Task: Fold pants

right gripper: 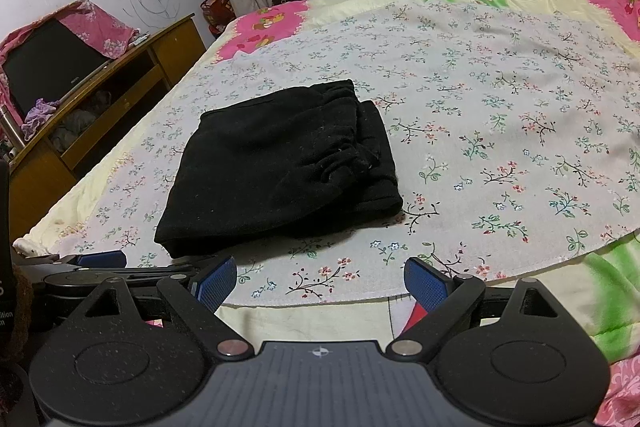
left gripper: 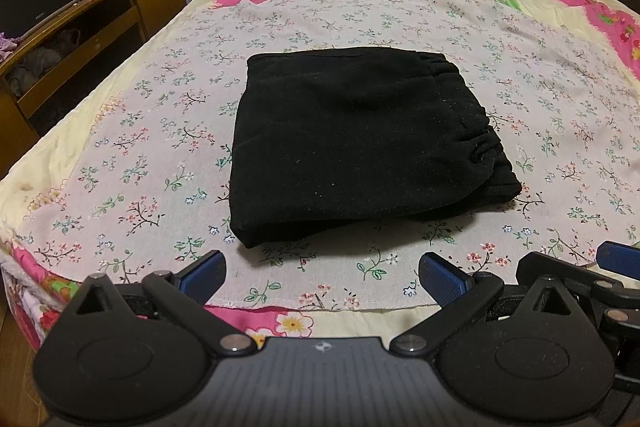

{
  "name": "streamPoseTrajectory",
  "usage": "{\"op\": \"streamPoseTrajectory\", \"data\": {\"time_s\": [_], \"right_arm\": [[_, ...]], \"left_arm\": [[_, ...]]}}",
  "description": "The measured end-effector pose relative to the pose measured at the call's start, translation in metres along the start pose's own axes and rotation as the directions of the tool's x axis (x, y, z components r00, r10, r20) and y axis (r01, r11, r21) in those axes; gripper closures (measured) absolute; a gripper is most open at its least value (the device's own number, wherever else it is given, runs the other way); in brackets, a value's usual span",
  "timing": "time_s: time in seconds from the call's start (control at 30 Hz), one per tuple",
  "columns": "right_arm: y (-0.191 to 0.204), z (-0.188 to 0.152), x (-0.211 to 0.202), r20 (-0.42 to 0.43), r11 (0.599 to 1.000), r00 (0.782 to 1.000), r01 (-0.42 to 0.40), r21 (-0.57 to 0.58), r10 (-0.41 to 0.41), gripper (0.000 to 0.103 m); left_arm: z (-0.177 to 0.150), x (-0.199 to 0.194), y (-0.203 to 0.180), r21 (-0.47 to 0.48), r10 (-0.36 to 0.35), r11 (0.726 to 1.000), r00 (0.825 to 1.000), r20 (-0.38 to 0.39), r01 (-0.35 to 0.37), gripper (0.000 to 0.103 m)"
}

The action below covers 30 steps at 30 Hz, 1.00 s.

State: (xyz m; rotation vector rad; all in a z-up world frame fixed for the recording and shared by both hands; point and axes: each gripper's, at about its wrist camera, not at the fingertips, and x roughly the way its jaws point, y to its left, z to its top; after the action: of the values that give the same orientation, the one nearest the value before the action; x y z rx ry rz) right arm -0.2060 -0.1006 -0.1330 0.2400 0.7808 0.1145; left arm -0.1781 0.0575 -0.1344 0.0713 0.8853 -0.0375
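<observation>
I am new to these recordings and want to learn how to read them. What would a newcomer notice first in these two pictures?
First the black pants, folded into a compact stack in the middle of the floral bedsheet, elastic waistband toward the right. Next, the left hand-held gripper and right hand-held gripper at the near edge of the bed, both open and clear of the cloth. At the far left stands a wooden cabinet.

Both grippers (left gripper: 322, 277) (right gripper: 318, 281): blk linkages, blue ribbed pads (left gripper: 444, 281), silver pivot screws.

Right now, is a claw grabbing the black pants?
No, the left claw is open and empty, apart from the folded black pants on the bed.
</observation>
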Motion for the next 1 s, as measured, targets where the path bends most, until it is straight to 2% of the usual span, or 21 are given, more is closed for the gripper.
{"op": "streamPoseTrajectory", "data": {"time_s": [0.2, 0.4, 0.5, 1.0], "right_arm": [[-0.001, 0.001, 0.003, -0.009, 1.0, 1.0, 0.003, -0.006, -0.003, 0.019], [0.001, 0.0, 0.012, -0.042, 0.999, 0.999, 0.019, -0.028, -0.02, 0.019], [0.002, -0.002, 0.016, -0.057, 0.999, 0.998, 0.026, -0.031, -0.028, 0.019], [-0.001, -0.004, 0.02, -0.082, 0.999, 0.996, 0.041, -0.034, -0.044, 0.019]], "left_arm": [[0.001, 0.003, 0.001, 0.003, 0.002, 1.0, 1.0, -0.016, -0.002, 0.0], [-0.001, 0.02, 0.004, -0.009, -0.003, 1.0, 0.992, -0.123, 0.002, 0.0], [-0.004, 0.024, 0.003, 0.0, 0.003, 1.0, 0.989, -0.149, -0.003, 0.0], [-0.009, 0.032, 0.004, -0.011, -0.032, 0.999, 0.977, -0.213, 0.031, 0.0]]}}
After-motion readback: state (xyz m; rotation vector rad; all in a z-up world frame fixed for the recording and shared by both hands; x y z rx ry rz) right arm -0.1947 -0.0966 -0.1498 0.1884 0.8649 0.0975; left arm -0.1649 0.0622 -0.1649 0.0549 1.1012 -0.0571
